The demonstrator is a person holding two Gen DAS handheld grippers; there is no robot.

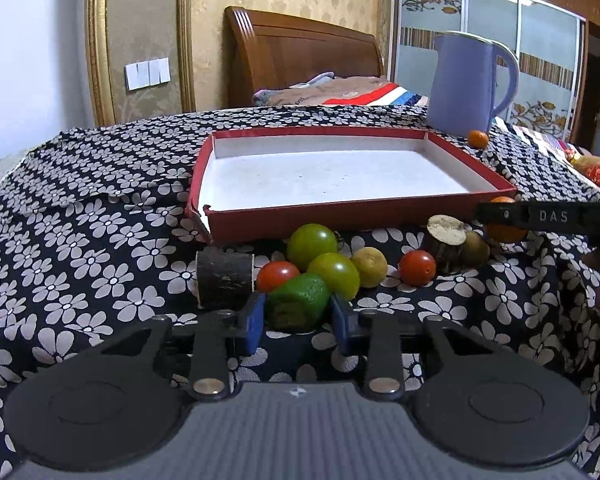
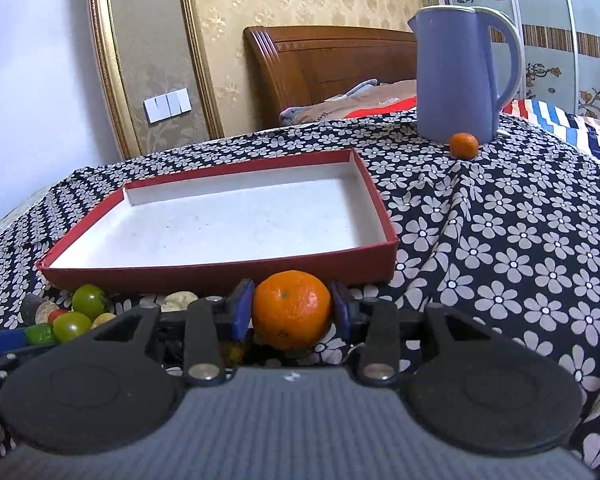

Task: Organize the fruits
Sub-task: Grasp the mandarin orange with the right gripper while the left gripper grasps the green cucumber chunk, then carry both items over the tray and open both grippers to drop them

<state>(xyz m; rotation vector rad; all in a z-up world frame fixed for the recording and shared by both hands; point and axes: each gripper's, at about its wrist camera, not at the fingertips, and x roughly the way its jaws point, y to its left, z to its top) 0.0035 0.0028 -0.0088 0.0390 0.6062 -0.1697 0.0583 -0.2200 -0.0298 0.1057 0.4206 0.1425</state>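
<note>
Right wrist: round, dimpled orange point(image 2: 291, 309)

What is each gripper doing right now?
Left gripper: closed on the green avocado-shaped fruit.
Right gripper: closed on the large round orange tangerine.

Red tray point(image 1: 352, 222), white inside, nothing in it, flat on the floral-cloth surface. Loose cluster along its near wall: two green tomatoes point(image 1: 312, 242), two red cherry tomatoes point(image 1: 417, 267), yellowish lime point(image 1: 369, 267), green avocado point(image 1: 298, 304) upright at front. Large mandarin point(image 2: 292, 310) near tray's right corner; small mandarin point(image 2: 464, 145) far back, apart.
</note>
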